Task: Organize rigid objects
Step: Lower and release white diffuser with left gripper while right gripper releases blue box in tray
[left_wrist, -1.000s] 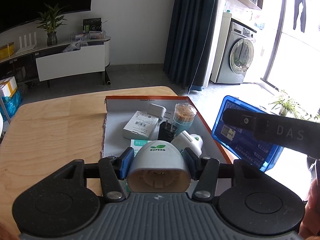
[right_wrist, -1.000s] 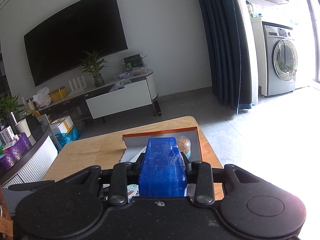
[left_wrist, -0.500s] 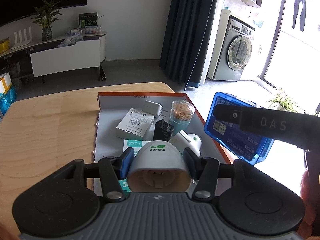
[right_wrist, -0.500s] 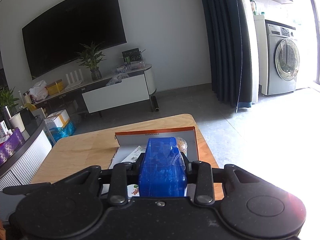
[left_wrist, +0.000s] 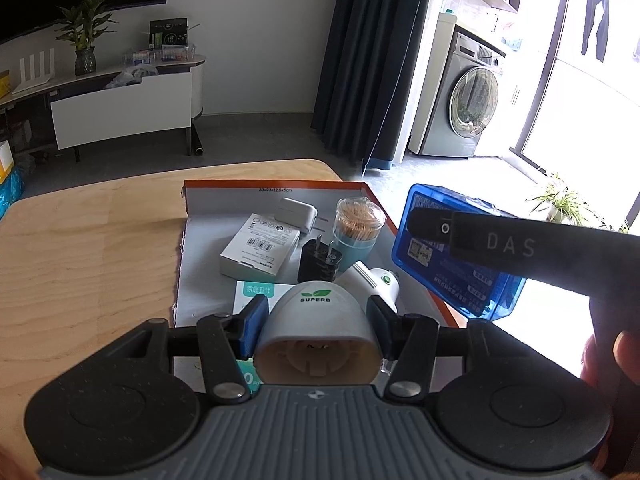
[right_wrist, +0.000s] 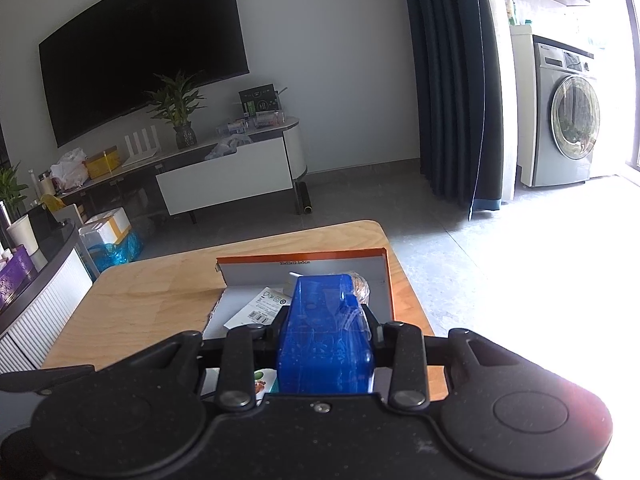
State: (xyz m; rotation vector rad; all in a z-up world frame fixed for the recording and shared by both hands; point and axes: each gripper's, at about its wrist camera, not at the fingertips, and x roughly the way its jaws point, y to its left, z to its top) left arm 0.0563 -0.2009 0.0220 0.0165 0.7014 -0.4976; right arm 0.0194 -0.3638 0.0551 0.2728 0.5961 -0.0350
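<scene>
**Over the box: both claws loaded, hovering w/ hard plastic items**

Above the orange-edged cardboard box (left_wrist: 280, 189) on the wooden counter (left_wrist: 92, 248), the left claw (left_wrist: 316, 320) is clamping a white dome-shaped plug-in gadget (left_wrist: 316, 312) marked SUPERB, pads pressing on its two flanks, open base facing the camera. To its right, the right claw (right_wrist: 326, 330) is gripping a clear blue plastic case (right_wrist: 324, 332) across its narrow width; in the left view that case is hanging beside the box's right wall, tilted.

Inside the box: white carton (left_wrist: 260, 248), white charger (left_wrist: 298, 213), black plug adapter (left_wrist: 320, 262), toothpick jar (left_wrist: 358, 224), another white gadget (left_wrist: 376, 282).

Handling, judging by looks: both items are looking light, stiff, smooth, so prob. slippery. The dome is tapering toward its top, so gripping low at the widest part seems safest. The case is prob. brittle at corners and lid; holding across the flat faces, near mid-body, w/o squeezing hard.
</scene>
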